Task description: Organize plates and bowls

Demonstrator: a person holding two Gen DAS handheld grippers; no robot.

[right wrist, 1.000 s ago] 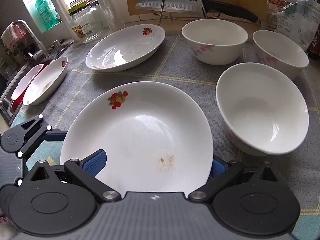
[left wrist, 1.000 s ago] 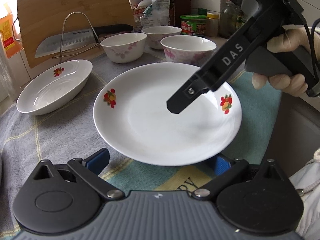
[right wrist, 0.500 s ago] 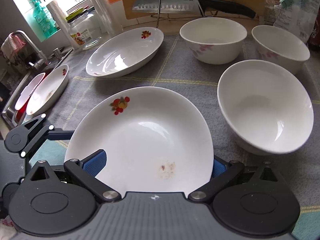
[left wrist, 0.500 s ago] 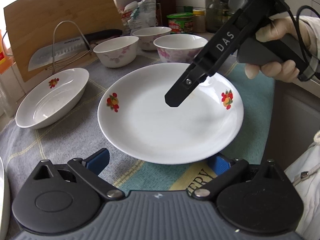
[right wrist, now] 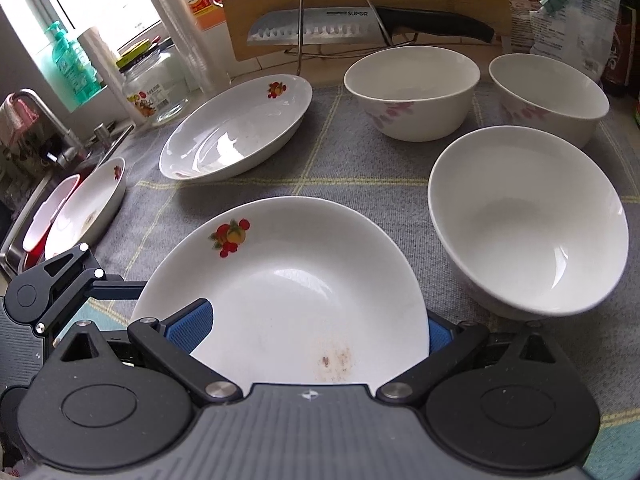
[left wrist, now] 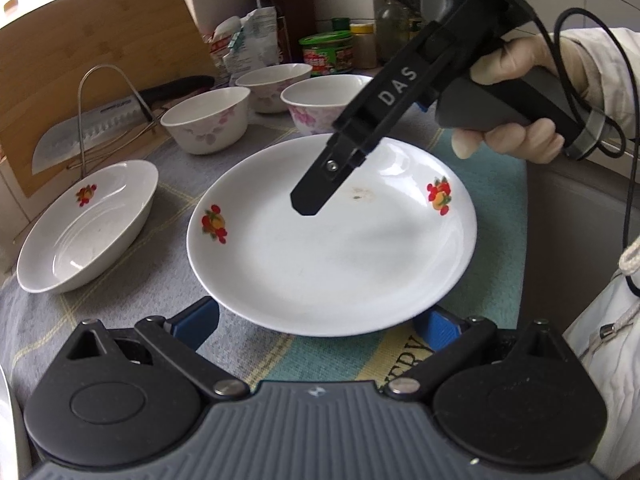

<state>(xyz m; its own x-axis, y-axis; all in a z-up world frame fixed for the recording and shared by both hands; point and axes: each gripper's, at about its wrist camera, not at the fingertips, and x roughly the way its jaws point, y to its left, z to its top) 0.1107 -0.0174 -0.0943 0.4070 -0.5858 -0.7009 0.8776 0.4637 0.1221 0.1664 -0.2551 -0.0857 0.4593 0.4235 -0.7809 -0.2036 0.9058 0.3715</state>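
Note:
A round white plate with fruit prints (left wrist: 332, 240) sits between both grippers, apparently lifted a little off the cloth. My left gripper (left wrist: 316, 324) is open, its blue pads (left wrist: 196, 320) straddling the near rim. My right gripper (right wrist: 308, 332) is open around the opposite rim of the same plate (right wrist: 288, 280), one finger (left wrist: 320, 184) reaching over its surface. An oval dish (left wrist: 84, 228) lies to the left. Three floral bowls (right wrist: 412, 92) (right wrist: 548, 96) (right wrist: 528, 220) stand behind.
A knife on a wire rack (right wrist: 340, 28) leans against a cutting board at the back. Jars, bottles and packets (left wrist: 328, 52) line the wall. Another oval dish (right wrist: 88, 204) rests by the sink edge. A grey checked cloth (right wrist: 352, 160) covers the counter.
The plate has shifted nearer to both cameras and seems slightly raised. The right gripper has come in closer over its rim. The left view has swung a little right.

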